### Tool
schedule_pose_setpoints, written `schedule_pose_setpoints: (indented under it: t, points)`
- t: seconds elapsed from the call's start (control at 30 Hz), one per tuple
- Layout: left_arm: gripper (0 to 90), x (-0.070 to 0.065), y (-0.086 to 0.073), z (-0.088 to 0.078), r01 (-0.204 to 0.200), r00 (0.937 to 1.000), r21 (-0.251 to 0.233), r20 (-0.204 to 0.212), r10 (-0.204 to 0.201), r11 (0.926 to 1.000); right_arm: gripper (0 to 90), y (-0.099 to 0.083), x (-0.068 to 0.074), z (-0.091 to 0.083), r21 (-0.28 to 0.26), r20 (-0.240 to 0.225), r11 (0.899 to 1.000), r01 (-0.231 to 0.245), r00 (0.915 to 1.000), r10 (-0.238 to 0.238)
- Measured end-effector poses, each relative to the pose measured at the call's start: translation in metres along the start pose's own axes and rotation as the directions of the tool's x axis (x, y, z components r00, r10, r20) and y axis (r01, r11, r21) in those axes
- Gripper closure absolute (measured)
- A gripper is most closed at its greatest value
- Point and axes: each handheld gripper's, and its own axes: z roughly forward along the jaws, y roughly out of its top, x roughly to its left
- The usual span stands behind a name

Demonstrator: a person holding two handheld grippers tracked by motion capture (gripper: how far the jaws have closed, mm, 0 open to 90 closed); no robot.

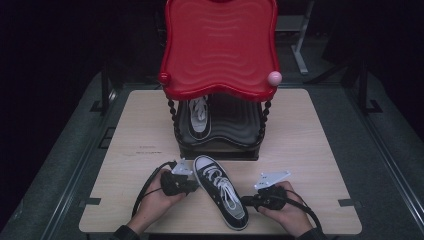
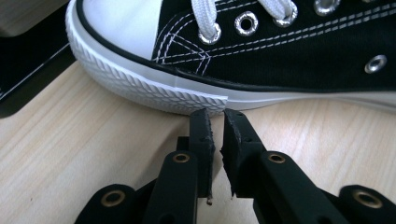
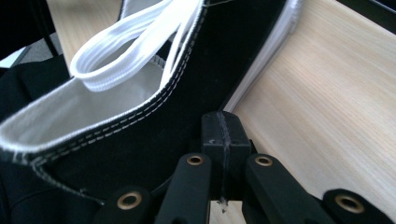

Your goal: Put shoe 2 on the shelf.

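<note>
Black canvas sneaker (image 1: 220, 191) lies on the table (image 1: 310, 150); left gripper (image 2: 215, 122) jaws nearly clenched at its sole, right gripper (image 3: 223, 126) jaws clenched empty against its side.

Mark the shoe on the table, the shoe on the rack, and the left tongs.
table shoe (image 1: 220, 192), high view, on the laces.
rack shoe (image 1: 199, 120), high view, on the tongue.
left tongs (image 2: 217, 133), left gripper view, midway between tips.

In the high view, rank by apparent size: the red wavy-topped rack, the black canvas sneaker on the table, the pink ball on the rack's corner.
1. Red wavy-topped rack, though nearest the camera.
2. Black canvas sneaker.
3. Pink ball.
</note>
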Motion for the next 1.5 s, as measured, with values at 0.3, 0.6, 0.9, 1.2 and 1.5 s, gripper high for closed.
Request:
schedule_pose_setpoints:
  t: [0.3, 0.6, 0.9, 1.2, 1.5]
  points:
    - [83.5, 0.004, 0.011, 0.009, -0.001, 1.0, -0.006, 0.005, 0.001, 1.0, 89.8, 0.001, 0.011, 0.003, 0.023, -0.061, 0.999, 0.033, 0.9976, -0.031]
    - [84.7, 0.006, 0.02, 0.018, -0.01, 0.9999, -0.021, 0.002, 0.01, 0.9997, 89.5, 0.004, 0.024, 0.01, 0.029, -0.111, 0.997, 0.078, 0.991, -0.074]
    - [71.2, 0.009, 0.017, 0.002, -0.01, 0.9998, -0.076, 0.015, 0.011, 0.997, 78.0, 0.008, 0.017, -0.001, -0.037, -0.067, 0.998, 0.055, 0.9961, -0.058]
    - [54.9, -0.015, 0.022, -0.048, -0.04, 0.9945, -0.204, 0.087, 0.059, 0.9782, 62.1, 0.012, 0.01, -0.021, -0.202, -0.008, 0.979, -0.017, 0.9998, 0.016]
    - [44.1, -0.039, 0.034, -0.033, -0.046, 0.9837, -0.199, 0.162, 0.079, 0.979, 53.1, 0.022, 0.014, -0.018, -0.263, -0.01, 0.964, -0.02, 0.9998, 0.018]
